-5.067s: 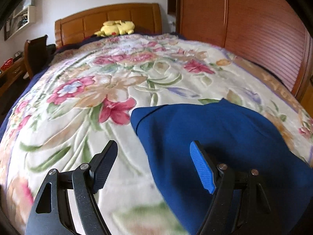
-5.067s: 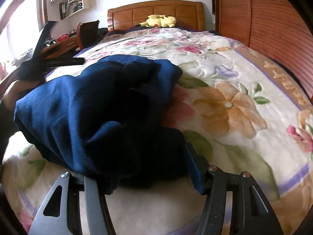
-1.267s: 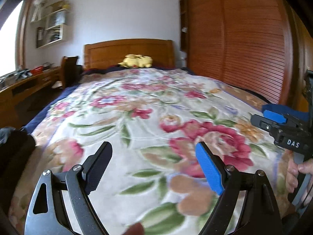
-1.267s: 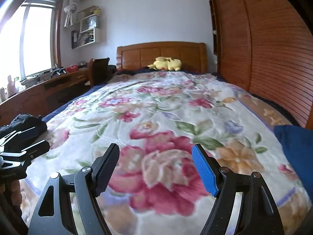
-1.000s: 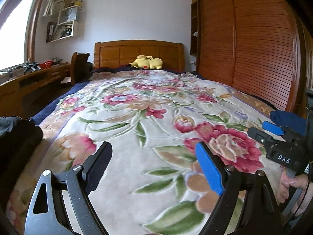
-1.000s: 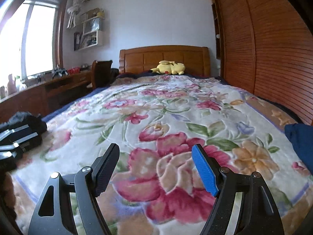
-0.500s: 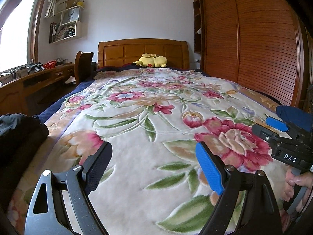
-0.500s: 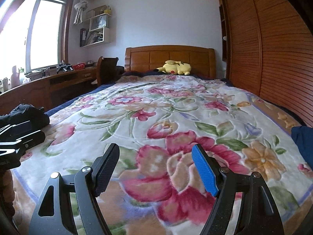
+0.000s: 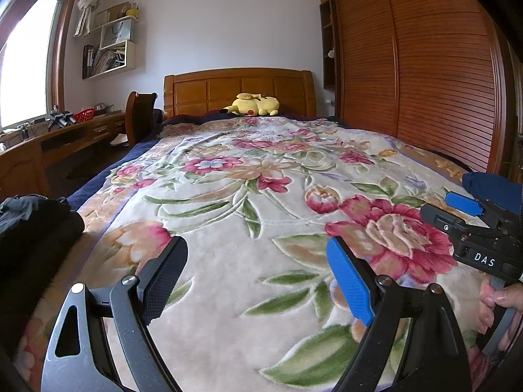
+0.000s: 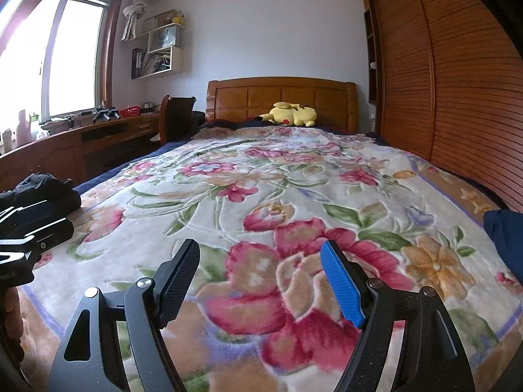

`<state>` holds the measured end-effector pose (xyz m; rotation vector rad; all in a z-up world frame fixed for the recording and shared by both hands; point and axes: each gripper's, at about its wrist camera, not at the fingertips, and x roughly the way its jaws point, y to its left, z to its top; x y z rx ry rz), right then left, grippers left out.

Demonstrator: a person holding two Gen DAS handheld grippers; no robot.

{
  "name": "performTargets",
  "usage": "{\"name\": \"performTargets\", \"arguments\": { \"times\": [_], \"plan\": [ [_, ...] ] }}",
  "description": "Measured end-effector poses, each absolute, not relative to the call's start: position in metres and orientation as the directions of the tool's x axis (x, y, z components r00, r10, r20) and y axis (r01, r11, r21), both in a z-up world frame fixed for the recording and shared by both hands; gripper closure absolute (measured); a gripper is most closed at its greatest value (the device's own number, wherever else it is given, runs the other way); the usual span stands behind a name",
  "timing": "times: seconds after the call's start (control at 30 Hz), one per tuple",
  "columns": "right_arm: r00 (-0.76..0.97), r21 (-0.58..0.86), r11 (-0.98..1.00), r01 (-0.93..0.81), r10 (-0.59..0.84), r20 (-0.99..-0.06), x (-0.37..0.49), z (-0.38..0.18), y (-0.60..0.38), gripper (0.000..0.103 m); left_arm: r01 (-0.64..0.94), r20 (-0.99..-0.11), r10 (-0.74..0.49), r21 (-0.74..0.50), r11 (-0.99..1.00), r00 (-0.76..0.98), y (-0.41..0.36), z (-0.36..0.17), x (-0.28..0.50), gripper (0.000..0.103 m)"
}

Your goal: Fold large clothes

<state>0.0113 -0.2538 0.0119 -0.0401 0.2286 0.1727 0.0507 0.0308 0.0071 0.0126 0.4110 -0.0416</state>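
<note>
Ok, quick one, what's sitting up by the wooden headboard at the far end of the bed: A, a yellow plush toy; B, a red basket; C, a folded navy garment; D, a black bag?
A: a yellow plush toy lies against the wooden headboard at the head of the floral blanket, while the navy garment sits at the near right edge of the bed.

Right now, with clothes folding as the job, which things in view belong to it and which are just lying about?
Part of the job:
- blue garment, right edge of the bed
- dark garment, left edge
- left gripper, open, empty
- right gripper, open, empty
- floral bedspread, the work surface

Just lying about:
- yellow plush toy
- red basket
- chair
</note>
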Motion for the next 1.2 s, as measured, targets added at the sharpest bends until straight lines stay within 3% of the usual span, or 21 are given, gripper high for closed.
{"name": "performTargets", "arguments": {
  "times": [1.2],
  "plan": [
    [0.965,-0.012,0.987,-0.157,0.151,-0.214,0.012,0.0113,-0.2583,0.025,0.034,-0.375,-0.03,0.005,0.999,0.927,0.0285,0.0118,0.0469,0.015]
  ]
}}
